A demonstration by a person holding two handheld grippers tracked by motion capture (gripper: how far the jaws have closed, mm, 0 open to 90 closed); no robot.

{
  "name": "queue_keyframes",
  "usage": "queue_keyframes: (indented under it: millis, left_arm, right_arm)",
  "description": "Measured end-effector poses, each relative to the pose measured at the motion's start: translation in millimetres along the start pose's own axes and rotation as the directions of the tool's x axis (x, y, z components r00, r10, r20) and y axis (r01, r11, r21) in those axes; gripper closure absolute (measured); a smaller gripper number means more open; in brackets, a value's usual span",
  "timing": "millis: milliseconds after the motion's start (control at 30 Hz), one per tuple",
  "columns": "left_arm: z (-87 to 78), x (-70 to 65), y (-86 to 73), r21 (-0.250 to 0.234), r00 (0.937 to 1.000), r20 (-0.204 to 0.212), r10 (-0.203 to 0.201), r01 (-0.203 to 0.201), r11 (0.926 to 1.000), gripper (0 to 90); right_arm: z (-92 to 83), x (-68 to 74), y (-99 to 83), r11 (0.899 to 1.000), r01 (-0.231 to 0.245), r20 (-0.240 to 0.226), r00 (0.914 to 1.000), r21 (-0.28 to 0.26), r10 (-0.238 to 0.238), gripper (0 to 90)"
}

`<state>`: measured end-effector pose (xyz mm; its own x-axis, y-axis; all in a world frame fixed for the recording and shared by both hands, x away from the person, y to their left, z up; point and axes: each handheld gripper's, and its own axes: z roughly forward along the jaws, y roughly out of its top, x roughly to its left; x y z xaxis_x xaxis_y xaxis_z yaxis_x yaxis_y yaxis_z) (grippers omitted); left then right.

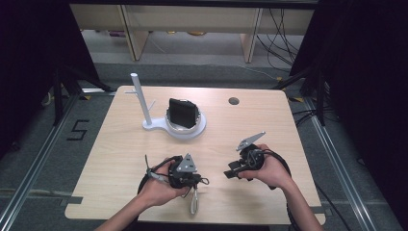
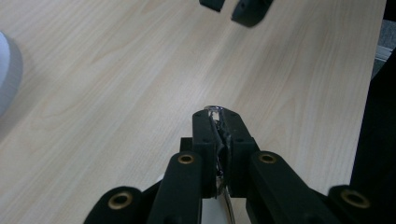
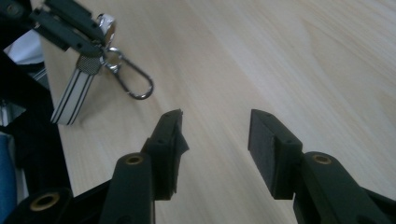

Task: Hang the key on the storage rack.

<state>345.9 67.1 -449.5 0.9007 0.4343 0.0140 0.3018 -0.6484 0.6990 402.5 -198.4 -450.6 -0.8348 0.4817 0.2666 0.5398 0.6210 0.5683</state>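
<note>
Your left gripper (image 2: pixel 218 122) is clamped on a keychain (image 3: pixel 108 51), its metal clip and striped strap hanging by the table's (image 1: pixel 269 120) near edge. Your right gripper (image 3: pixel 215 135) hovers just beside it, jaws spread apart and holding nothing. A white stand (image 1: pixel 159 126) carrying a black pouch (image 1: pixel 182 113) sits toward the far edge.

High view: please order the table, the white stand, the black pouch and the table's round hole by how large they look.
1. Table
2. White stand
3. Black pouch
4. Hole

All lie at a similar distance from the camera, so the order seems sure.
</note>
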Motion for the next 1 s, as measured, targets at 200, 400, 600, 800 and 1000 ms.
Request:
queue_keyframes:
  millis: [200,400,600,800,1000]
  left_arm:
    - [-5.4,-0.5,6.3,-0.04,0.9999,-0.01,0.006,-0.006,0.9992,85.5]
    - [-6.7,-1.6,9.7,-0.054,0.9998,-0.016,0.014,-0.015,0.9984,85.5]
    - [-8.8,-2.6,12.8,-0.053,0.9994,-0.016,0.03,-0.031,0.9981,85.5]
    - [-8.3,-3.8,14.4,-0.062,0.9993,-0.012,0.034,-0.035,0.9975,85.5]
    - [-9.1,-4.1,14.6,-0.064,0.9992,-0.009,0.04,-0.041,0.9971,85.5]
  right_arm:
    - [9.8,9.5,9.5,0.999,0.055,-0.091,0.9944,-0.004,-0.055,51.3]
    - [19.6,16.8,18.5,0.993,0.116,-0.134,0.9843,0.007,-0.114,48.8]
    - [35.6,16.8,22.7,0.991,0.132,-0.173,0.9771,0.037,-0.124,51.1]
    - [40.0,20.0,24.7,0.987,0.158,-0.187,0.9711,0.038,-0.148,58.4]
    - [41.0,22.1,26.2,0.984,0.174,-0.191,0.968,0.046,-0.162,67.3]
